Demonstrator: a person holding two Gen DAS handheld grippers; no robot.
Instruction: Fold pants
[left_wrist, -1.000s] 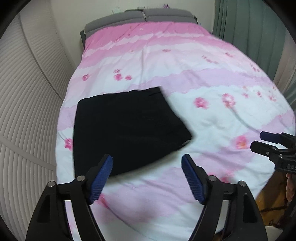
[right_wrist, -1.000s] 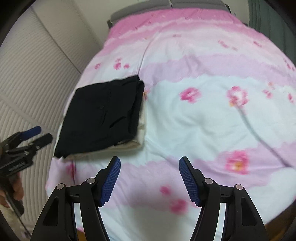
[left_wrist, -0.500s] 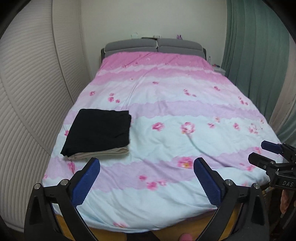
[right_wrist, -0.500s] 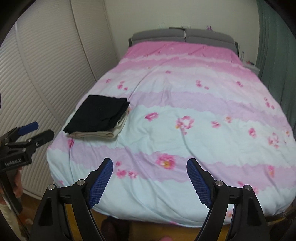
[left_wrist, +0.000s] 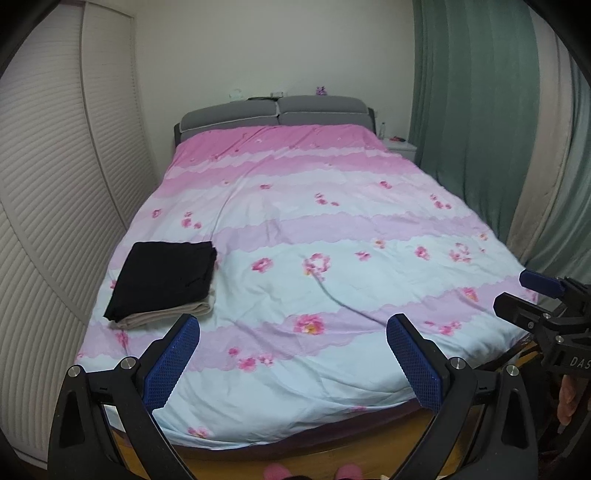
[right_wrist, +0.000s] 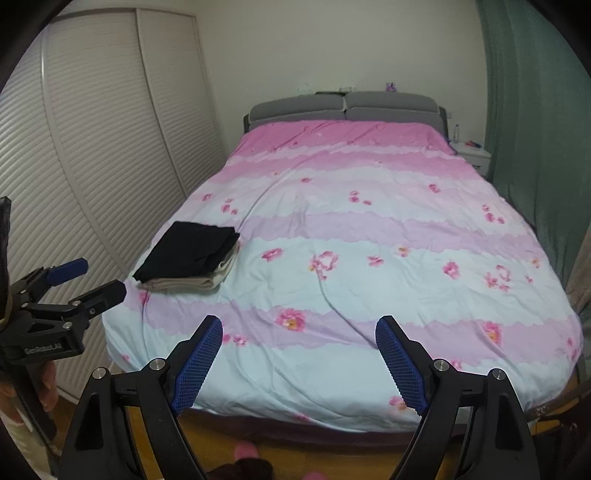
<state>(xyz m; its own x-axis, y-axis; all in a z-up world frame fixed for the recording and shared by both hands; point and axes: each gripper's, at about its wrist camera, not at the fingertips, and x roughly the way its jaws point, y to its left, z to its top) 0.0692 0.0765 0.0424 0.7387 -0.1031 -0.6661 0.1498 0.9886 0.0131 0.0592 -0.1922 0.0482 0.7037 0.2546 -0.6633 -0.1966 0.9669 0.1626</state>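
The black pants (left_wrist: 164, 278) are seen folded into a flat rectangle, laid on top of a folded beige garment (left_wrist: 168, 315), w/ the beige edge showing under the near and right sides. In the right wrist view the same black pants (right_wrist: 188, 253) sit on the beige garment (right_wrist: 192, 282). The stack is placed on the bed (left_wrist: 332, 229), near the bed's left edge and toward its foot end, just beside the slatted wardrobe doors (left_wrist: 48, 192) that run along the bed's left side.

The bed is covered by a quilt banded in pink, lilac and pale blue w/ pink flowers. A grey headboard (left_wrist: 277, 112) is seen at the bed's far end, a white nightstand (left_wrist: 400, 147) at the bed's far right corner, and green curtains (left_wrist: 476, 122) along the bed's right side.

The left gripper (left_wrist: 293, 360) is held off the foot of the bed, apart from the stack; its blue pads are spread wide, nothing is between them, and the jaws have just been opening. The right gripper (right_wrist: 299, 360) is likewise held off the foot end; its jaws are parted w/ nothing gripped, and have also just been opening. Each gripper is caught at the edge of the other's view: right gripper (left_wrist: 532, 295), left gripper (right_wrist: 88, 282). Pink slippers (left_wrist: 277, 472) are seen on the wood floor below the bed's foot end.
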